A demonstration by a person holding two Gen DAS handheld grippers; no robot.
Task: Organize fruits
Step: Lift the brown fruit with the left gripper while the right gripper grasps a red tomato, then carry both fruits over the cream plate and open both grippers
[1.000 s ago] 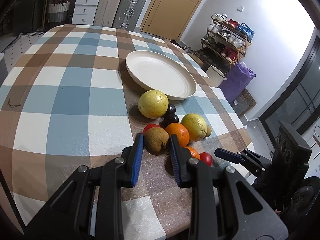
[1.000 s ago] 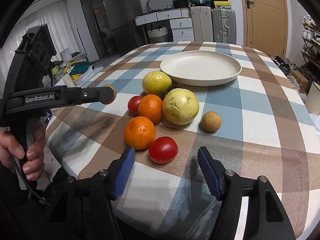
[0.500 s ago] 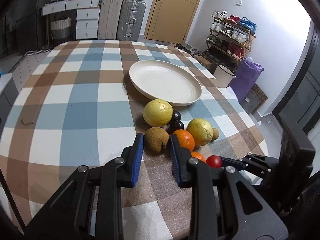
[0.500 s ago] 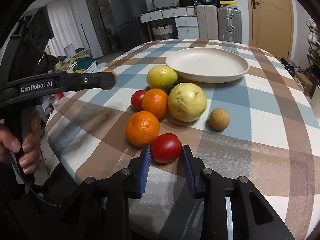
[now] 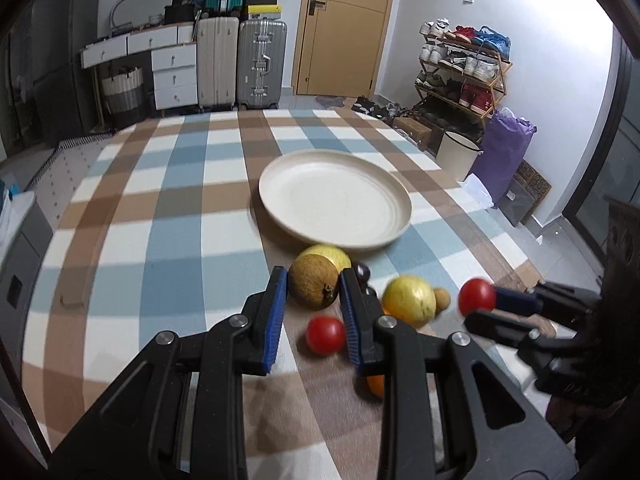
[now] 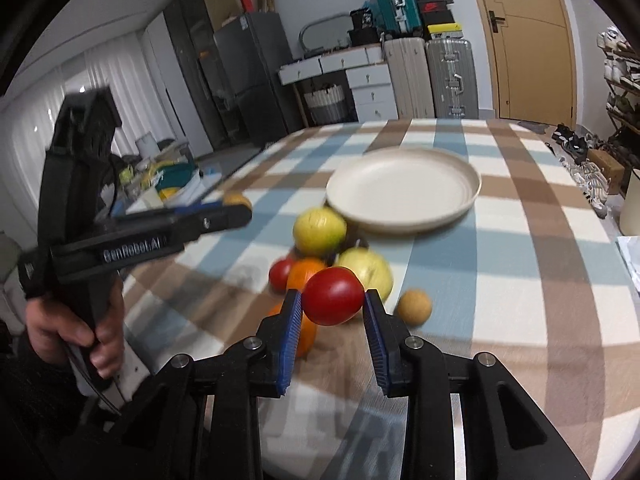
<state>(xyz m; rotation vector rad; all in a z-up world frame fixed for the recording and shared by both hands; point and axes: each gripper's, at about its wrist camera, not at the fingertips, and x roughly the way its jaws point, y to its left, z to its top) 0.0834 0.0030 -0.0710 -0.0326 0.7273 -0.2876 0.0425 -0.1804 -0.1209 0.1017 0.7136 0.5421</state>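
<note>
Home interior, lived-in: shoe rack (image 5: pixel 464 68) loaded with sneakers, hard-shell suitcases (image 5: pixel 242 64) by wooden door (image 5: pixel 344 26), white drawer unit (image 5: pixel 174 70), fridge (image 6: pixel 250 80), checked-cloth dining desk (image 5: pixel 160 208).

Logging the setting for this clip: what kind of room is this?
Most likely a lived-in home, a dining area near the entrance. Signs: a table under a checked tablecloth, a loaded shoe rack beside a wooden door, and suitcases parked by a white drawer unit.
</note>
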